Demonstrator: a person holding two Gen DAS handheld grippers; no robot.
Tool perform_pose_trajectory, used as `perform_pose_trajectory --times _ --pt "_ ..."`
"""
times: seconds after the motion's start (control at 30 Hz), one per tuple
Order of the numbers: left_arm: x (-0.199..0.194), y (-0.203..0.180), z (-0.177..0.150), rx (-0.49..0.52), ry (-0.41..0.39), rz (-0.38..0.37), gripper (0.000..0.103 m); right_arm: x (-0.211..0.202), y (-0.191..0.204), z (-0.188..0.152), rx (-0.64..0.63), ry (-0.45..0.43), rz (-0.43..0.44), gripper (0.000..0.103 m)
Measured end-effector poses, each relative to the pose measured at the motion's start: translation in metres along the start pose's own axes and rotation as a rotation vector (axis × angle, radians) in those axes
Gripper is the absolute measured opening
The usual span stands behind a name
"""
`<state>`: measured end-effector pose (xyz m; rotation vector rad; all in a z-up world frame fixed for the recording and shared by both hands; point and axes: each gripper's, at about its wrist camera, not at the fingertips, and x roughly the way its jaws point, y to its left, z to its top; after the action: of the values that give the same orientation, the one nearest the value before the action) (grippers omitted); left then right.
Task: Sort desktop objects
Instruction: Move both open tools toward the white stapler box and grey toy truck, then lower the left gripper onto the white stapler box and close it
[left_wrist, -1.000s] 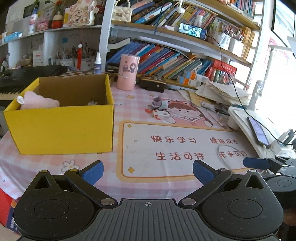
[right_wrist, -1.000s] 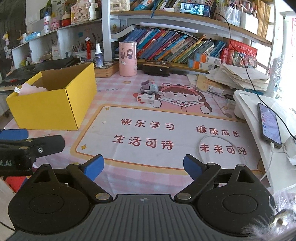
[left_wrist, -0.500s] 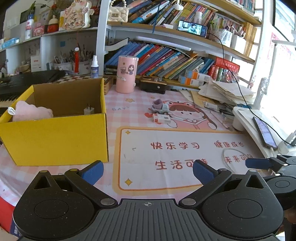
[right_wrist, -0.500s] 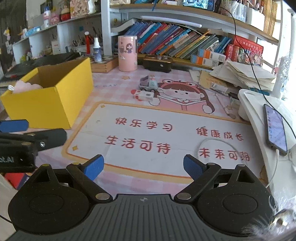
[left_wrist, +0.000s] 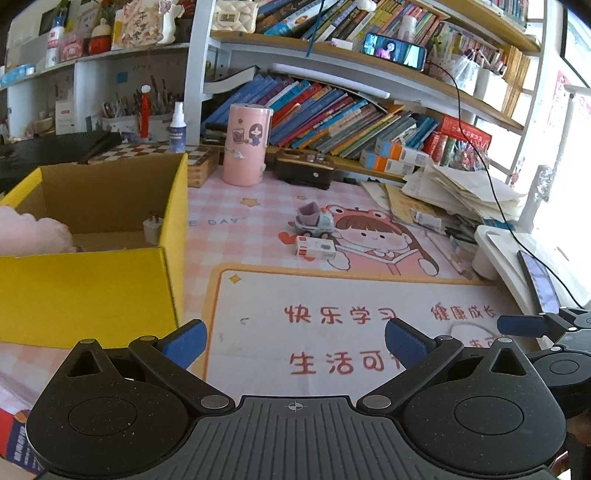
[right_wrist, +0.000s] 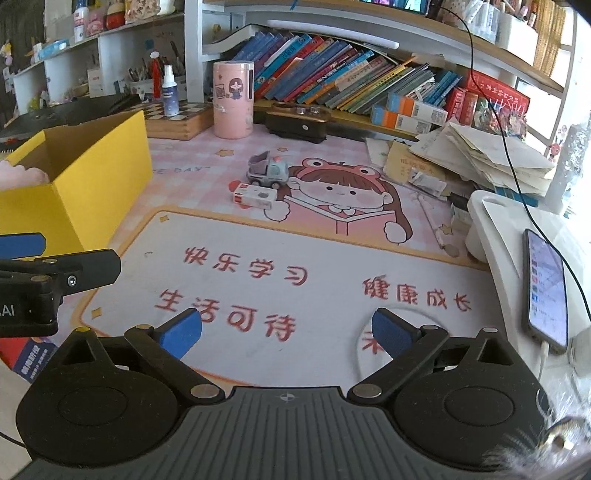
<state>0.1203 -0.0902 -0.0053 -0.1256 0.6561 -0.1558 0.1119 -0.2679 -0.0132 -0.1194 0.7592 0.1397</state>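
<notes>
A: Pink checked cloth covers the bench (left_wrist: 229, 214), with a printed mat (right_wrist: 295, 266) of red characters lying on top. What's nearest?

B: Both tools, low over the mat's near edge. The left gripper (left_wrist: 293, 341) has its blue fingers (left_wrist: 184, 341) spread wide with nothing between them. The right gripper (right_wrist: 288, 330) is the same, fingers (right_wrist: 391, 330) wide and empty.

A: Can each camera see the other tool?

B: Yes, one at the far right edge of the left view, the other at the left edge of the right view.

A: And further out?

B: A yellow box (left_wrist: 88, 288) stands open on the left of the bench. Inside it, a pink fluffy thing (left_wrist: 33, 234) sits against the left side and a small white plug (left_wrist: 152, 227) stands in the right corner.

A: Where are the loose things?

B: Past the red characters, near the mat's cartoon girl. A small white carton (right_wrist: 255, 195) with a red end lies flat, and a toy truck (right_wrist: 267, 172) sits just behind it, close but whether touching I can't tell.

A: Behind those?

B: A pink cylinder (right_wrist: 233, 99) stands upright and a dark brown case (right_wrist: 297, 122) lies to its right, both in front of slanting books (right_wrist: 332, 81). A phone (right_wrist: 546, 288) on a cable rests on a white stand at right.
</notes>
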Motion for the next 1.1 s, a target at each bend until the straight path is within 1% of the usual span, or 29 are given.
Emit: perform_pose_trajectory --times 0.17,0.53,0.63,0.9,1.1 --pt "0.015 -0.010 0.007 -0.014 0.007 0.013 0.103 0.015 -0.014 0.010 -0.025 0.013 -0.002 0.100" --pt "0.043 -0.030 0.021 -0.035 0.021 0.064 0.103 0.044 -0.045 0.029 -0.039 0.027 0.071 0.100" --pt "0.049 -0.033 0.025 -0.047 0.023 0.082 0.103 0.052 -0.051 0.032 -0.039 0.036 0.080 0.100" --pt "0.069 -0.036 0.035 -0.086 0.026 0.126 0.103 0.070 -0.076 0.045 0.008 0.021 0.114 0.100" --pt "0.088 -0.039 0.041 -0.098 0.035 0.141 0.103 0.084 -0.093 0.057 0.055 0.009 0.102 0.100"
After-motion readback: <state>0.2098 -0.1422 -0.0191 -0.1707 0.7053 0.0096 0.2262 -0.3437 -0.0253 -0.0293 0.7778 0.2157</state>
